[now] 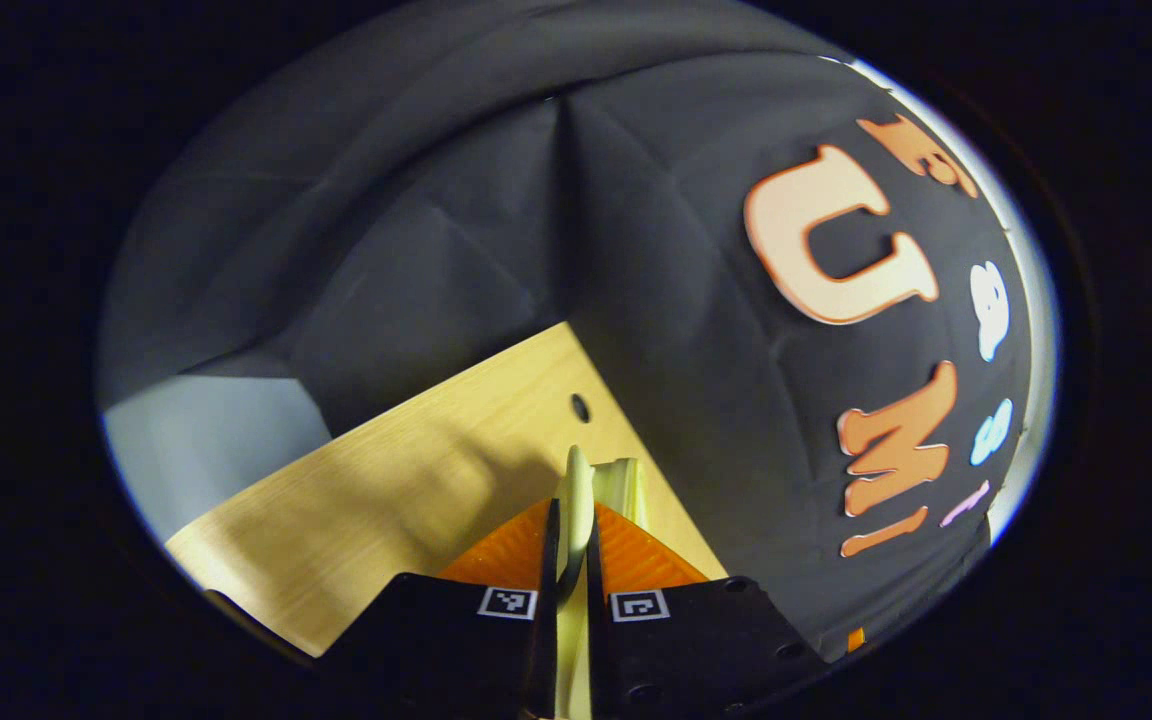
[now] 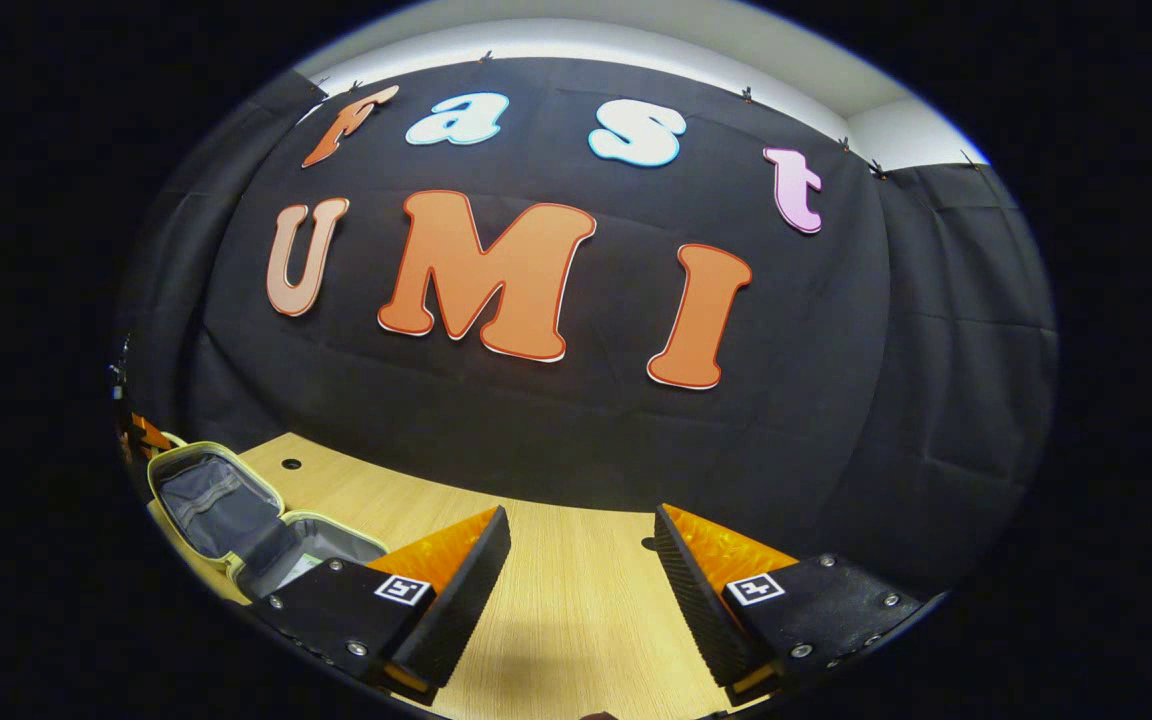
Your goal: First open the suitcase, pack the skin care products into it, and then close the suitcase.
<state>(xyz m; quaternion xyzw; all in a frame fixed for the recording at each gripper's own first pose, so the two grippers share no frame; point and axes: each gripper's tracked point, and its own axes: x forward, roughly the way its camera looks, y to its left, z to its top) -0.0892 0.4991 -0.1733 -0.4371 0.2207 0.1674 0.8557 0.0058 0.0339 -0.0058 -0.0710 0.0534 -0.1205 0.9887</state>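
Left claw [image 1: 574,555] pinched down tight on a thin pale-green edge [image 1: 576,500], both fingers pressing on it, barely any gap. Looks like the rim of the suitcase lid, seen edge-on, running straight away from the camera along the fingers. Can't say for sure which part of the rim. Just past it, a ribbed pale-green strip [image 1: 621,485] sitting on the wooden surface [image 1: 386,500], near the back corner where a small round hole [image 1: 580,407] shows. Black cloth wall right behind that corner.

Right claw [image 2: 581,560] spread wide, nothing between the fingers, hanging over bare wood [image 2: 576,600].

Over in the right gripper view, way off at the left edge: the suitcase [image 2: 226,520] itself, small, pale green with a grey lining, lying open. Lid tipped up and leaning back toward the left, lower half flat on the surface beside it. Long axis running roughly from the left rim toward the right claw's near finger, which covers the closest corner. Something light inside the lower half, too small to make out.

So: left gripper view gives the close-up of the grip on the rim, right gripper view gives the whole open case and its grey inside. Same round hole [image 2: 291,464] just behind the lid there too.
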